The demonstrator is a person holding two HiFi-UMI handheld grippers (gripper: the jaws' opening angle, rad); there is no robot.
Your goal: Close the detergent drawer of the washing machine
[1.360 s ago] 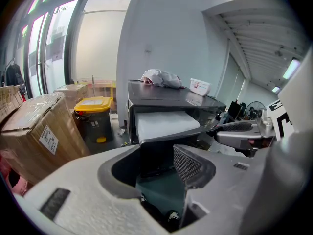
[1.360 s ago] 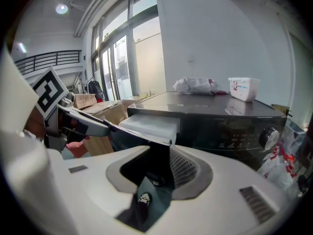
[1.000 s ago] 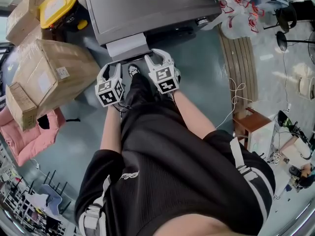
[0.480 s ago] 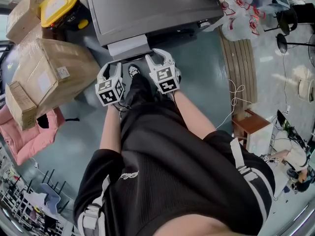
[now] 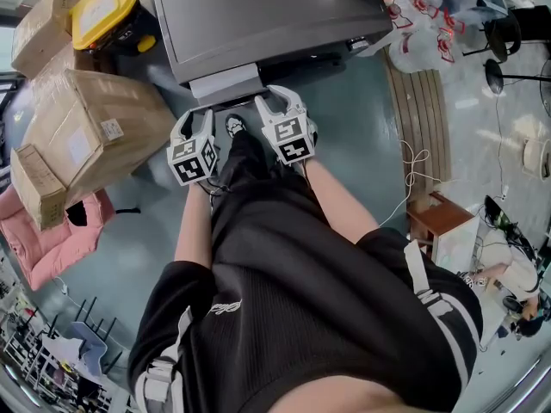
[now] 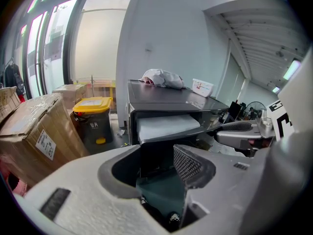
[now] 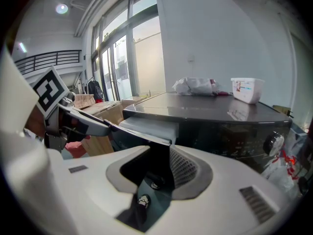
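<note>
The dark grey washing machine (image 5: 258, 15) stands ahead of me, and its white detergent drawer (image 5: 222, 83) sticks out from the front at the left. In the head view my left gripper (image 5: 200, 119) and right gripper (image 5: 275, 100) hang side by side just short of the drawer, apart from it. The left gripper view looks past my left gripper (image 6: 159, 168) at the drawer (image 6: 166, 126); its jaws are open with nothing between them. The right gripper (image 7: 156, 173) is open too, with the drawer (image 7: 149, 126) ahead of it.
Cardboard boxes (image 5: 95, 119) and a yellow-lidded bin (image 5: 102, 7) stand left of the machine. A wooden stool (image 5: 439, 218) and plastic bags (image 5: 413, 24) are at the right. A white tub (image 7: 247, 89) and a crumpled bag (image 6: 161, 77) lie on the machine's top.
</note>
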